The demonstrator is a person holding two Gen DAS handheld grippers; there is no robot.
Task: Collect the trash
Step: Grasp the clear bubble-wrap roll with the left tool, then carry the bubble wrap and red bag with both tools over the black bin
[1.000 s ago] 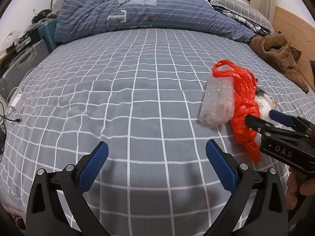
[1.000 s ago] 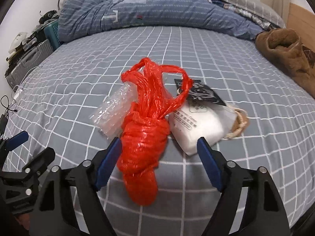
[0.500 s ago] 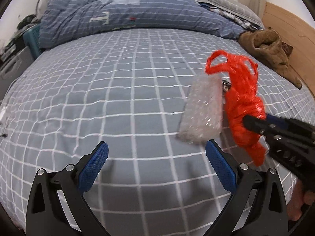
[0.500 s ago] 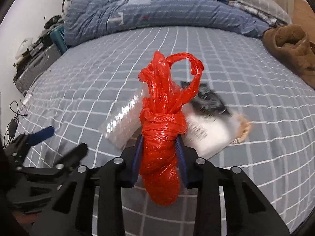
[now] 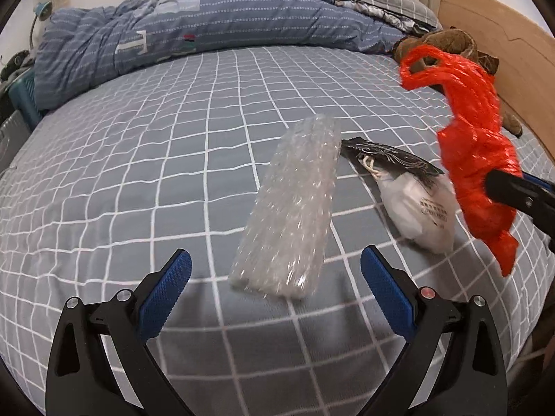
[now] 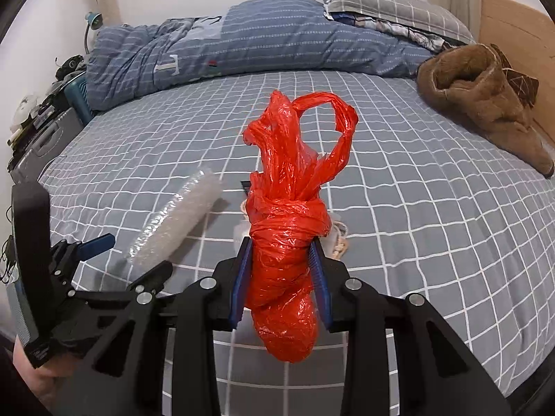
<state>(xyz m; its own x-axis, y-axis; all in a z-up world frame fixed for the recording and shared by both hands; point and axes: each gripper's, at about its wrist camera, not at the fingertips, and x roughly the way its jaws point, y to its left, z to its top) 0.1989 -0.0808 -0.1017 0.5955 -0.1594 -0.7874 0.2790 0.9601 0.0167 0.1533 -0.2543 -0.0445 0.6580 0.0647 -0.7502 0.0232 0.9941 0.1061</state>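
Clamped tight on the knotted middle of a red bag (image 6: 282,270), the right gripper (image 6: 281,286) is holding it clear of the bed (image 6: 416,208), its blue pads pressing in from both sides. Loose handles are sticking up above the knot and the bag's rounded end is hanging below the fingers. In the left wrist view the same bag is showing at the right edge, lifted above the checked sheet, with one dark finger of the right gripper crossing it.

Wide apart and holding nothing, the left gripper (image 5: 275,294) is hovering low over the sheet. A roll of bubble wrap (image 5: 291,208) is lying on the bed just ahead of its fingers, in line with the gap but not touched by either pad. Just right of the roll a white pouch (image 5: 419,204) is lying with a black card (image 5: 392,161) at its far end, the card's corner nearly touching the roll.

Further back, a blue quilt (image 6: 242,45) is heaped across the bed, and a brown garment (image 6: 485,97) is lying near a wooden headboard (image 6: 513,20).
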